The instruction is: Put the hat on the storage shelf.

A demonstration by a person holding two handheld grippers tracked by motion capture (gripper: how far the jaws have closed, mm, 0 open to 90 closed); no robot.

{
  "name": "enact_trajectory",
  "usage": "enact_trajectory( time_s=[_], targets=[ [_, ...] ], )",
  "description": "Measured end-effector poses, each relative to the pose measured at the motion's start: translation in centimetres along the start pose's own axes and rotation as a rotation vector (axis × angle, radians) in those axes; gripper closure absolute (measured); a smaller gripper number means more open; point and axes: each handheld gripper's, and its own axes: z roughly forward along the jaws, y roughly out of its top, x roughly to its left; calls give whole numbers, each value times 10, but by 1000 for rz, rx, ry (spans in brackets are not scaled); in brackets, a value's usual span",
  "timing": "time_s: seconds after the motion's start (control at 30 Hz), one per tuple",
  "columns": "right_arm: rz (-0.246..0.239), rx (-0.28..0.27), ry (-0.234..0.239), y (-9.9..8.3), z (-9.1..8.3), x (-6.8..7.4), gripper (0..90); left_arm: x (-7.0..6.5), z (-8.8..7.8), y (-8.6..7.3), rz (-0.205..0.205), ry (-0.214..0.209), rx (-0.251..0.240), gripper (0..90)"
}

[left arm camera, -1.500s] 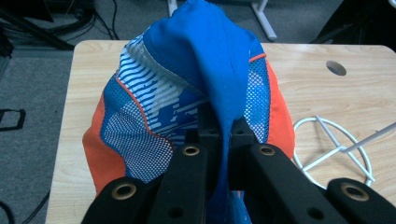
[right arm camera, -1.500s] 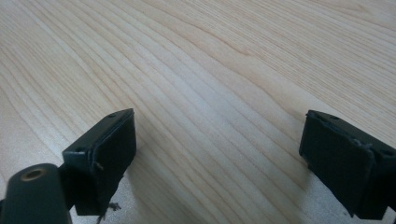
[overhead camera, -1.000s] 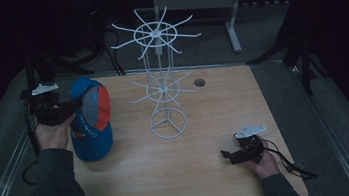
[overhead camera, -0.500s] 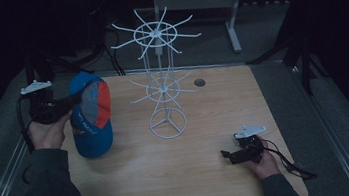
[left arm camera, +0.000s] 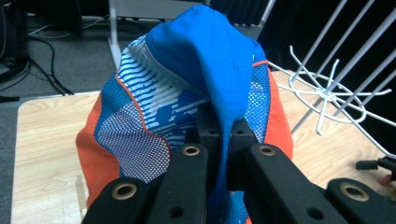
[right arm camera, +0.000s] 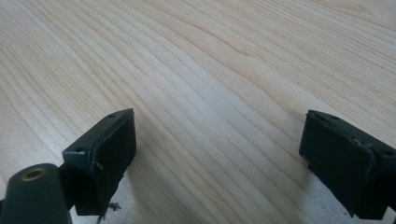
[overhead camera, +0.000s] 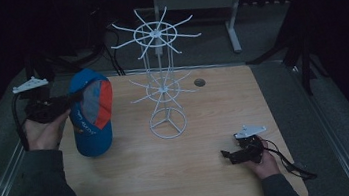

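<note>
Table: a light wooden table (overhead camera: 137, 183) with a clear grain lay under a dim light; in the right gripper view the grain ran in slanting lines across the bare wood (right arm camera: 210, 70).
Right gripper: the right gripper (overhead camera: 227, 154) rested low on the wood at about 5 o'clock of the table, held by the right hand (overhead camera: 261, 160); its jaws stood wide apart with bare wood between them, and its cable (overhead camera: 291, 164) trailed toward the right edge.
Left gripper: the left gripper (overhead camera: 69, 98) was at about 9 o'clock, held by the left hand (overhead camera: 43, 131) over the left edge; its jaws were pressed together on a fold of the cap, as the left gripper view showed.
Cap: the blue and orange cap (overhead camera: 91, 113) hung from those jaws near the left edge, its lower part at the wood; whether it touched the wood, I cannot tell.
Rack: a white wire rack (overhead camera: 161, 79) stood upright near the middle, just to the right of the cap, on a round base.
Open room: the near half of the table between the two hands was free wood; a small dark hole (overhead camera: 199, 82) was at about 1 o'clock.
Edges: grey floor (overhead camera: 347, 122) ran along both sides of the table.
Room: behind the far edge it was very dark, with a grey table leg (overhead camera: 234, 25) and black cables (overhead camera: 101, 51) on the floor.
</note>
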Motion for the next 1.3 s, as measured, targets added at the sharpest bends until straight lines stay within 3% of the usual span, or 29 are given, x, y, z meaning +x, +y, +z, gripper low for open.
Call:
enact_trajectory(
  time_s=[0.3,0.53,1.3],
  targets=[
    [0,0,0,0,0,0,106,-6,-5,6,47,-62,-2,887],
    [0,1,0,0,0,0,107,-10,-9,11,67,-85,-7,887],
    [-2,0,2,0,0,0,106,-13,-22,26,55,-156,-62,888]
  ],
)
